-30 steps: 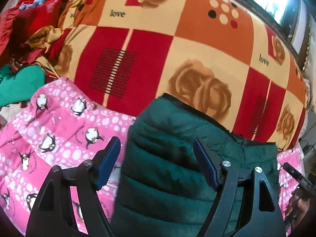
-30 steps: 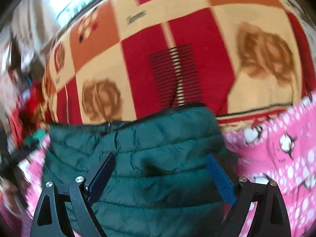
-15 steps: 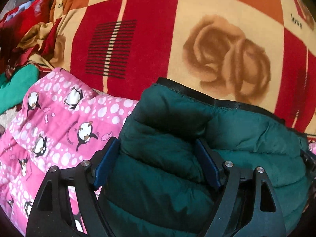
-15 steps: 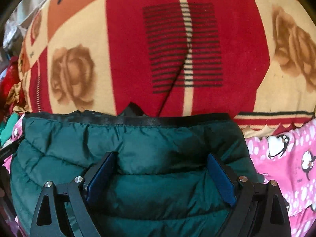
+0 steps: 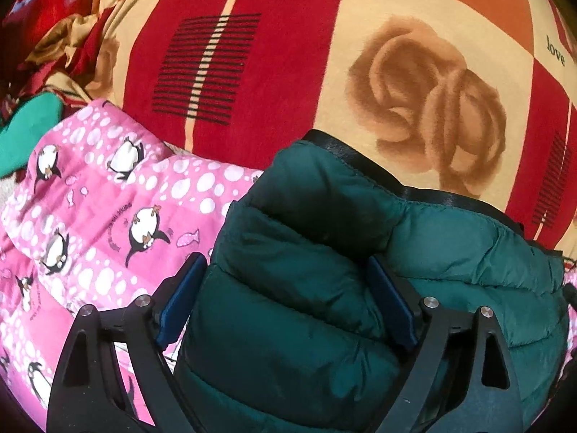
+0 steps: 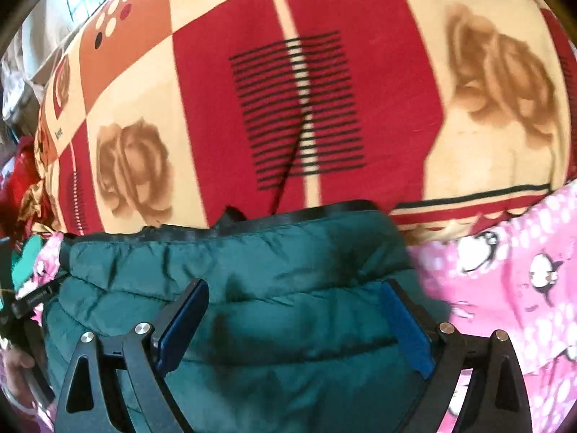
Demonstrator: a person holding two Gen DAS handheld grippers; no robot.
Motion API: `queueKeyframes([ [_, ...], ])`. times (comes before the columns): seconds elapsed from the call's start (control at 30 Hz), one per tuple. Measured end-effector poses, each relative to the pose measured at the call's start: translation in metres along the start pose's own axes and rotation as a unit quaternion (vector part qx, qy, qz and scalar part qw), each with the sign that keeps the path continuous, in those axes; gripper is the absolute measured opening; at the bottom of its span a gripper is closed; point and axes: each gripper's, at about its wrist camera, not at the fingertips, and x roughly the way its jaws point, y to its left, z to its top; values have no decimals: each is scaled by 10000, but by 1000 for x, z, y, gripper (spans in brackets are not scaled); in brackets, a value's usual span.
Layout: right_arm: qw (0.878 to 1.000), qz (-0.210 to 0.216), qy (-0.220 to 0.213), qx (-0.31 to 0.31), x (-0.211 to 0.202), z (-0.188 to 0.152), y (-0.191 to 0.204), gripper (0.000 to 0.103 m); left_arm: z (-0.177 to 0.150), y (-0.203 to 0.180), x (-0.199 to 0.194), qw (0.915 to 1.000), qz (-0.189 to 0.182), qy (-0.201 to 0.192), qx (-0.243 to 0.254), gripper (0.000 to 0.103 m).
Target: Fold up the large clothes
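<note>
A dark green quilted puffer jacket (image 5: 324, 252) lies folded on the bed, its black-trimmed edge toward the blanket. My left gripper (image 5: 285, 274) is open, its blue pads either side of a raised fold at the jacket's left end. The jacket also fills the lower right wrist view (image 6: 252, 281). My right gripper (image 6: 294, 301) is open and wide, its pads over the jacket's right part. Whether the pads press the fabric I cannot tell.
A red, orange and cream rose-patterned blanket (image 5: 288, 54) covers the bed beyond the jacket. A pink penguin-print quilt (image 5: 90, 216) lies under and beside it and shows at right in the right wrist view (image 6: 505, 288). Red and teal clothes (image 5: 43, 36) are piled at far left.
Both grippers have moved down and closer to the jacket, so it fills more of each view. The jaws stay open throughout.
</note>
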Motion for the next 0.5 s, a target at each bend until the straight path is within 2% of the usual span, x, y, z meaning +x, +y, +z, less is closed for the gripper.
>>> queueKeyframes([
  [0.1, 9993, -275, 240, -12, 16, -4, -11, 94, -3, 2, 2, 9999, -19, -63, -77, 92],
  [0.2, 9986, -128, 486, 191, 37, -9, -20, 95, -5, 1, 1, 9998, 26, -142, -102, 94],
  [0.33, 9987, -220, 441, 124, 33, -6, -15, 96, -6, 0, -7, 9998, 96, -196, -43, 94],
  [0.5, 9998, -146, 71, 120, -8, -12, 0, 95, -13, 2, -39, 9989, 181, -418, 76, 94],
])
